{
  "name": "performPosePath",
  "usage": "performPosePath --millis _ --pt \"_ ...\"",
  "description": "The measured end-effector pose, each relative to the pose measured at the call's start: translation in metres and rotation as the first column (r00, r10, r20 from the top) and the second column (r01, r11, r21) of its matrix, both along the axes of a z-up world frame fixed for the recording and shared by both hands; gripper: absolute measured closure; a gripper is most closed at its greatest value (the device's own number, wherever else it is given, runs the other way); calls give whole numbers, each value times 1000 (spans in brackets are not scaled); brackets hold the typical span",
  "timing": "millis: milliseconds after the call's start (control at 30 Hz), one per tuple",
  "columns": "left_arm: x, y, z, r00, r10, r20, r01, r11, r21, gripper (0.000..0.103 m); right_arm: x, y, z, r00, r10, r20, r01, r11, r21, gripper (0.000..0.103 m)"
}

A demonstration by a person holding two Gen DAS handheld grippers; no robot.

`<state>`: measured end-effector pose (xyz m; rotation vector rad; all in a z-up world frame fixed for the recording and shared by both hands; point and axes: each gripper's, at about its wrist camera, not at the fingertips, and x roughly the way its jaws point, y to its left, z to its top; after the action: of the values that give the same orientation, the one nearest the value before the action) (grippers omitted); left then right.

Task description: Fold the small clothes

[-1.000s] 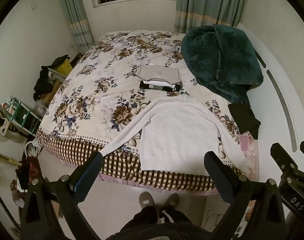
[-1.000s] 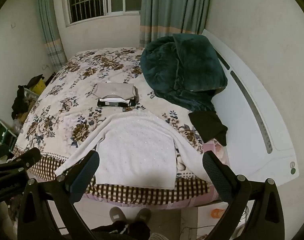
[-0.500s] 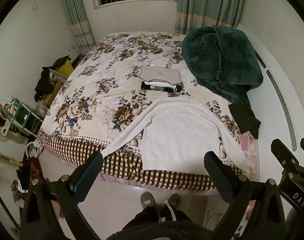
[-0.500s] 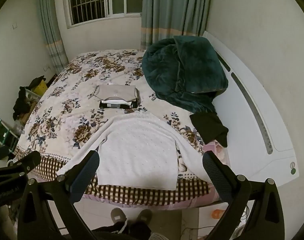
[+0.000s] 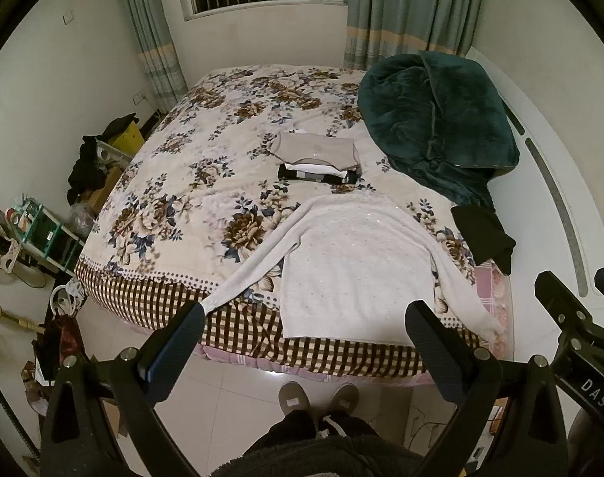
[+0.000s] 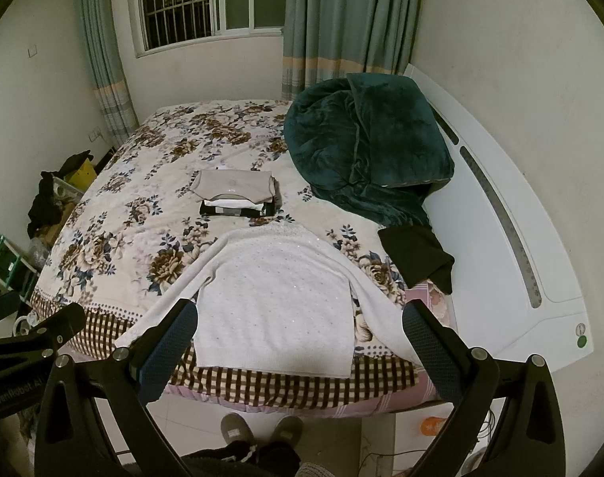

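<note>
Both claws are spread wide with nothing in them: the left claw point(image 5: 303, 324) and the right claw point(image 6: 300, 324) hang in the air short of the bed's point(image 5: 174, 194) near edge, over the tiled floor point(image 5: 238, 389). The person's grey slippers point(image 5: 319, 397) are down there too, toes pointing at the bed.

Using the white sweater point(image 5: 353, 262) as the landmark: it's lying flat at the near edge of the bed, hem at the checked border point(image 5: 150, 298) of the floral bedspread, both sleeves spread out and angled down to the sides. The left cuff point(image 5: 212, 302) reaches the border, just past the left claw's left finger. The knit looks smooth, with little sparkly dots all over. Nothing is on top of it, and neither claw touches it.

To the right of the sweater, near its right sleeve, there's a crumpled black garment point(image 5: 482, 234) at the bed's edge. Just behind the sweater's collar sits a small stack of folded clothes point(image 5: 317, 157), beige piece on top, black and white ones under it. Farther back and right, a big dark green plush blanket point(image 5: 437, 123) is heaped against the white headboard point(image 6: 496, 214).

Left of the bed is floor clutter point(image 5: 43, 234). Behind everything are a barred window point(image 6: 178, 4) and grey-green curtains point(image 6: 349, 20).
</note>
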<state>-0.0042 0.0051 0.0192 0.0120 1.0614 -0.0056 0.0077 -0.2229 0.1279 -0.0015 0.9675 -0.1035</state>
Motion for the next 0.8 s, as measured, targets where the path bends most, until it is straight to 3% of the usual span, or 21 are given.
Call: performPosePath --millis 567,800 --pt "-3 8 1 1000 10 21 -10 1000 1 0 4 10 9 1000 11 2 -11 1000 2 0" --pt "-1 12 2 999 17 30 -18 1000 4 0 17 31 28 1000 18 1 -18 1000 3 0"
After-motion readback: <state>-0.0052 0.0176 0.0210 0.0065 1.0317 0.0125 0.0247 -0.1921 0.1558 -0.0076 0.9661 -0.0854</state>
